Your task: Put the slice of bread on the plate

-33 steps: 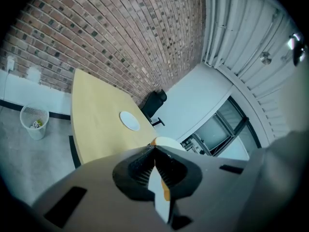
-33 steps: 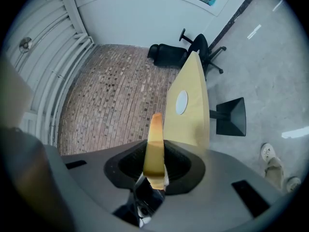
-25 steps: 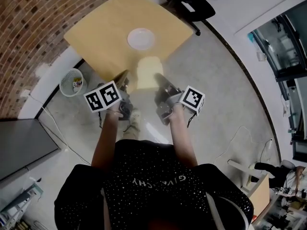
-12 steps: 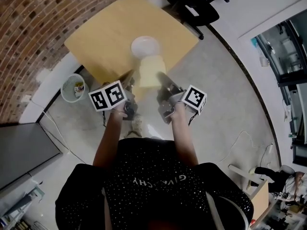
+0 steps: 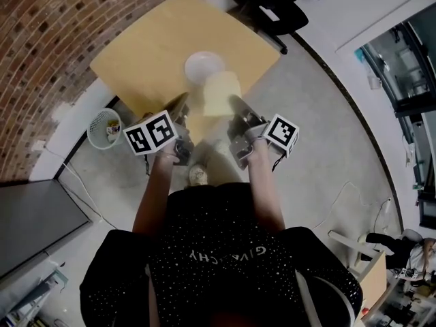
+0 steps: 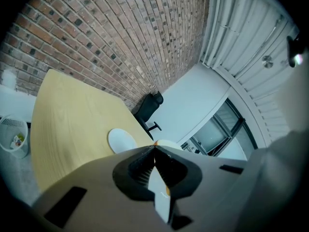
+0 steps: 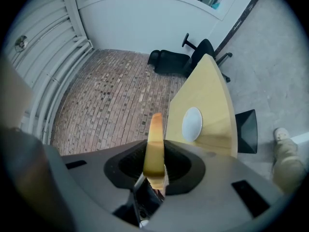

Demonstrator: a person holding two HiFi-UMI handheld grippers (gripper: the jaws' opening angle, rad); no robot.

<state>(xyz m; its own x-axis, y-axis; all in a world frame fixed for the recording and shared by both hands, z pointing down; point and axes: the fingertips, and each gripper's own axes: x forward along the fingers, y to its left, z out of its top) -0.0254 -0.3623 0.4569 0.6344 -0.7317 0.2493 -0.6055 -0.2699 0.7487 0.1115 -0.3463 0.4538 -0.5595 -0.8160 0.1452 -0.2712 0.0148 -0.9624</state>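
Observation:
A pale slice of bread (image 5: 221,92) hangs over the near edge of the wooden table (image 5: 150,46), just short of the white plate (image 5: 203,65). My right gripper (image 5: 235,105) is shut on the slice's near edge. In the right gripper view the bread (image 7: 155,141) stands edge-on between the jaws, with the plate (image 7: 192,123) on the table (image 7: 212,95) ahead. My left gripper (image 5: 182,105) is level with the right one, to the left of the slice, its jaws shut with the tips touching (image 6: 154,150). In that view the plate (image 6: 121,140) lies just beyond the jaws.
A black office chair (image 5: 272,5) stands past the table's far corner. A white wastebasket (image 5: 102,128) sits on the floor left of the table, by the brick wall (image 5: 41,26). The person's shoe (image 5: 197,174) is on the floor below the grippers.
Both grippers have moved forward toward the table. The bread has come from over the floor to over the table's near edge, close to the plate.

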